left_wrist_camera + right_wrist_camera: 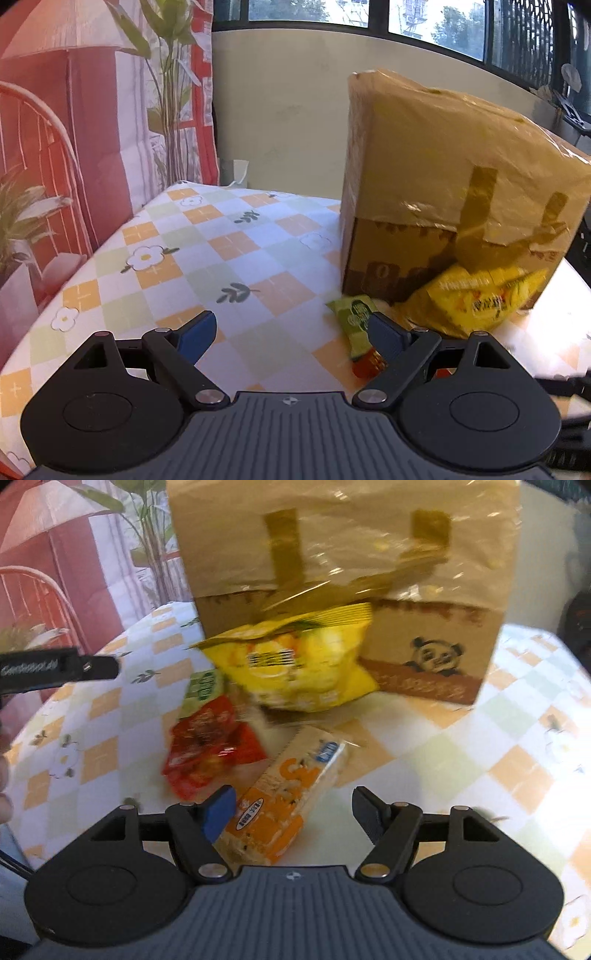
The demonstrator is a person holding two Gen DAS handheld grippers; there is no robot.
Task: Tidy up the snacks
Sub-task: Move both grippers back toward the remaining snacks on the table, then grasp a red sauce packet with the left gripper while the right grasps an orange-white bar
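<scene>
Box: taped cardboard carton (343, 587) with a panda print stood on the checked, flowered tablecloth (207, 254).
Snacks: crinkled yellow bag (295, 668) leaned against it; glossy red packet (210, 746), green packet (203, 690) and orange-white bar (284, 794) lay in front (all blurred).
Left gripper (291, 332): jaws apart, empty.
Right gripper (293, 812): spread wide, bar between the fingers, ungripped.

Checkered floral tablecloth (207, 254) covers the surface across frame centre. Red-and-white printed backdrop (55, 147) with plant pattern fills the left side. Beige wall (280, 110) behind, windows (424, 18) with trees outside along the top edge.
</scene>
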